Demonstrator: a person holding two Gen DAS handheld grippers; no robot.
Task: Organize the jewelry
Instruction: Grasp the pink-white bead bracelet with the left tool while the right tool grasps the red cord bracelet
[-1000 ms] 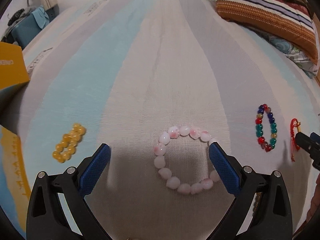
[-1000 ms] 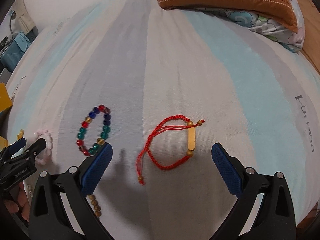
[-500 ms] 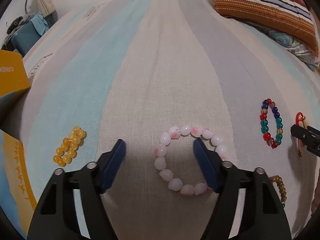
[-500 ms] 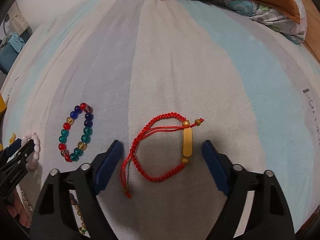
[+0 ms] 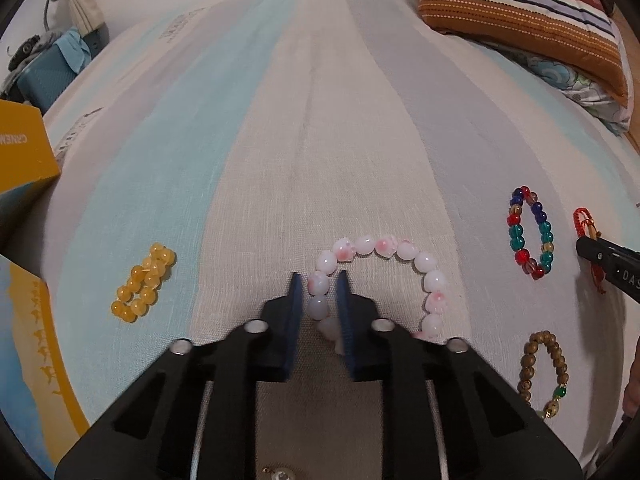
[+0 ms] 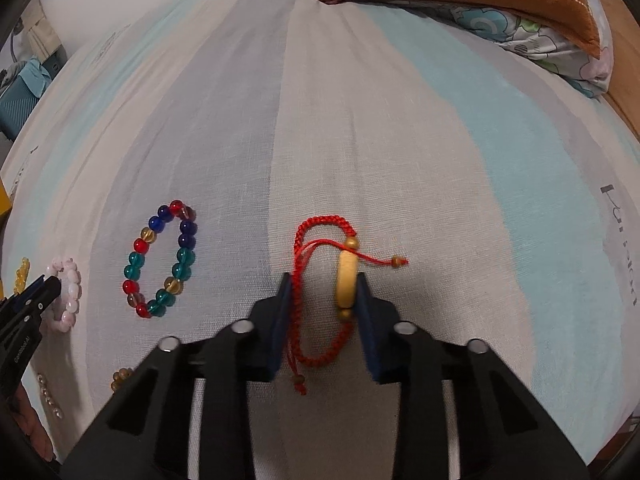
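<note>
A pink-and-white bead bracelet (image 5: 424, 264) lies on the striped bedsheet (image 5: 280, 140). My left gripper (image 5: 318, 284) has closed on its left side, with beads pinched between the blue pads. A red cord bracelet with a yellow bar (image 6: 346, 278) lies on the sheet in the right wrist view. My right gripper (image 6: 322, 288) has closed around it, one pad on the cord and one on the bar. The left gripper also shows in the right wrist view (image 6: 48, 284), and the right gripper's tip in the left wrist view (image 5: 608, 260).
A multicolour bead bracelet (image 5: 530, 234) (image 6: 164, 258), a yellow bead bracelet (image 5: 142, 282) and a brown bead bracelet (image 5: 544, 372) lie on the sheet. A yellow box (image 5: 20, 156) stands at the left. Striped pillows (image 5: 520, 12) lie at the back right.
Both grippers went from wide open to closed. The left closed on the pink bracelet's left side, the right on the red cord bracelet, squeezing it narrower.
</note>
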